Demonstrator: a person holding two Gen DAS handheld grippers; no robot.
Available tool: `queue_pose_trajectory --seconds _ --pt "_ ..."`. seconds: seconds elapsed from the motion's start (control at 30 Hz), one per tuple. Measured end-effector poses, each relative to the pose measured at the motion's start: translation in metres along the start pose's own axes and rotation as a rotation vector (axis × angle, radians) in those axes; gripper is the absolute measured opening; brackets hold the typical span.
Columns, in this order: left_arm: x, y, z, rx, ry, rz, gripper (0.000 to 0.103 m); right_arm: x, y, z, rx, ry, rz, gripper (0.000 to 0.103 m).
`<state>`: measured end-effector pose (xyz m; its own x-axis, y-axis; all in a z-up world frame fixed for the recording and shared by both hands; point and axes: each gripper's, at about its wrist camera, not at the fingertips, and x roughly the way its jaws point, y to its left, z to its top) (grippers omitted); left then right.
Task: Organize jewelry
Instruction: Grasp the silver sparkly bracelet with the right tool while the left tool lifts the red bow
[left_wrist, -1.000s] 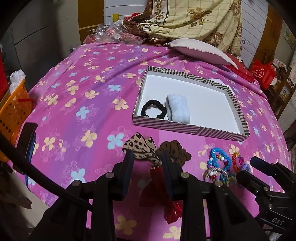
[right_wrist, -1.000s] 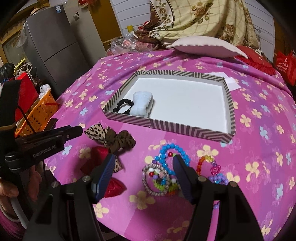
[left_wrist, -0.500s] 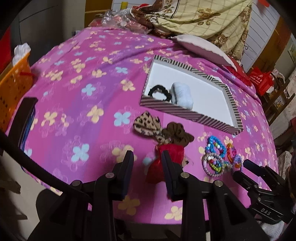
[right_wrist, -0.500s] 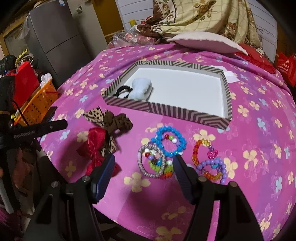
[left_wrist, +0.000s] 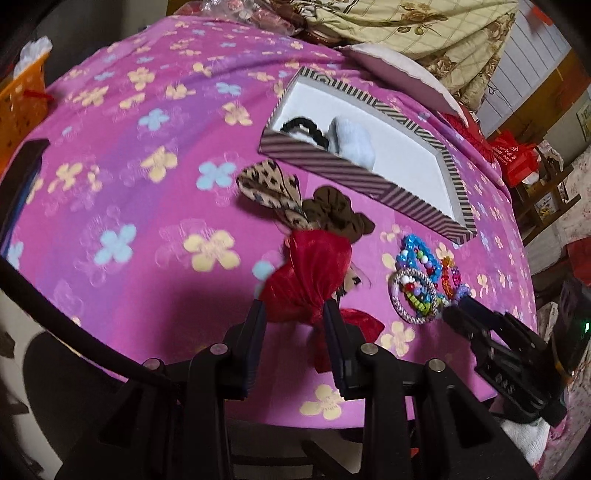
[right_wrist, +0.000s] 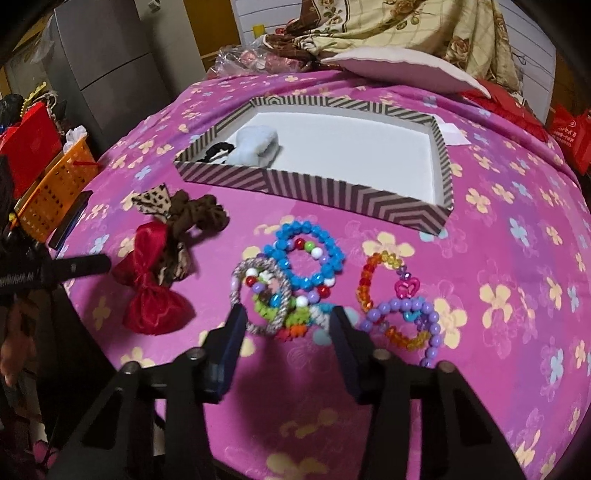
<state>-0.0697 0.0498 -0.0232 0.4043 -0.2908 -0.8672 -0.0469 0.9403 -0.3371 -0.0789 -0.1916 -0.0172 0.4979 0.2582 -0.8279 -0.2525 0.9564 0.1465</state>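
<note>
A striped box (left_wrist: 354, 173) (right_wrist: 325, 195) on the pink floral cloth holds a black hair tie (left_wrist: 306, 127) (right_wrist: 218, 151) and a pale blue fluffy piece (left_wrist: 351, 140) (right_wrist: 258, 142). In front lie a leopard bow (left_wrist: 269, 186) (right_wrist: 153, 199), a brown scrunchie (left_wrist: 334, 214) (right_wrist: 199, 214), a red bow (left_wrist: 314, 277) (right_wrist: 151, 280) and several bead bracelets (left_wrist: 421, 280) (right_wrist: 306, 258). My left gripper (left_wrist: 293, 317) is open, its jaws on either side of the red bow's near end. My right gripper (right_wrist: 286, 325) is open just before the bracelets.
An orange basket (right_wrist: 55, 192) and a grey cabinet (right_wrist: 110, 66) stand left of the table. A pink pillow (right_wrist: 399, 68) and a floral blanket (right_wrist: 388, 26) lie behind the box. A dark phone (left_wrist: 22, 173) lies at the left edge.
Both grippers have pulled back and risen from the table. The left one has swung right, so the red bow now sits between its open jaws. Nothing was picked up.
</note>
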Motion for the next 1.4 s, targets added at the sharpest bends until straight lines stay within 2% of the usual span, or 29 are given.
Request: queue_pose_trajectory --seconds 0.13,0.33,0.43,0.57,0.77,1.0,1.1,1.17,1.23,1.33,1.4 --pt "0.005 0.004 -0.006 -0.045 0.012 -0.019 0.041 0.006 0.001 0.008 -0.022 -0.004 0.005 0.034" --pt "0.01 -0.004 -0.01 -0.062 0.018 -0.047 0.041 0.014 0.0 0.014 -0.031 -0.001 0.021 0.034" --pt "0.016 -0.012 -0.011 -0.055 0.033 -0.057 0.045 0.017 -0.001 0.016 -0.03 0.005 0.036 0.034" --pt "0.027 -0.018 -0.012 -0.061 0.049 -0.047 0.045 0.021 0.0 0.017 -0.041 0.015 0.04 0.034" --pt "0.031 -0.013 -0.003 -0.129 0.023 -0.032 0.046 0.025 -0.003 0.018 -0.038 0.026 0.052 0.034" --pt "0.045 -0.004 0.003 -0.188 0.048 -0.026 0.046 0.029 -0.002 0.02 -0.065 0.042 0.055 0.034" --pt "0.046 -0.006 0.004 -0.17 0.048 -0.019 0.045 0.032 0.002 0.021 -0.091 0.051 0.048 0.028" --pt "0.046 -0.007 0.003 -0.157 0.045 -0.018 0.036 0.036 0.004 0.021 -0.107 0.06 0.048 0.02" --pt "0.046 -0.007 0.003 -0.146 0.042 -0.022 0.031 0.038 0.005 0.021 -0.118 0.064 0.043 0.009" --pt "0.039 -0.006 0.002 -0.125 0.017 -0.019 0.024 0.032 0.006 0.02 -0.124 0.045 0.043 0.008" --pt "0.032 -0.006 0.003 -0.113 0.009 -0.029 0.024 0.022 0.006 0.021 -0.109 0.022 0.064 0.008"
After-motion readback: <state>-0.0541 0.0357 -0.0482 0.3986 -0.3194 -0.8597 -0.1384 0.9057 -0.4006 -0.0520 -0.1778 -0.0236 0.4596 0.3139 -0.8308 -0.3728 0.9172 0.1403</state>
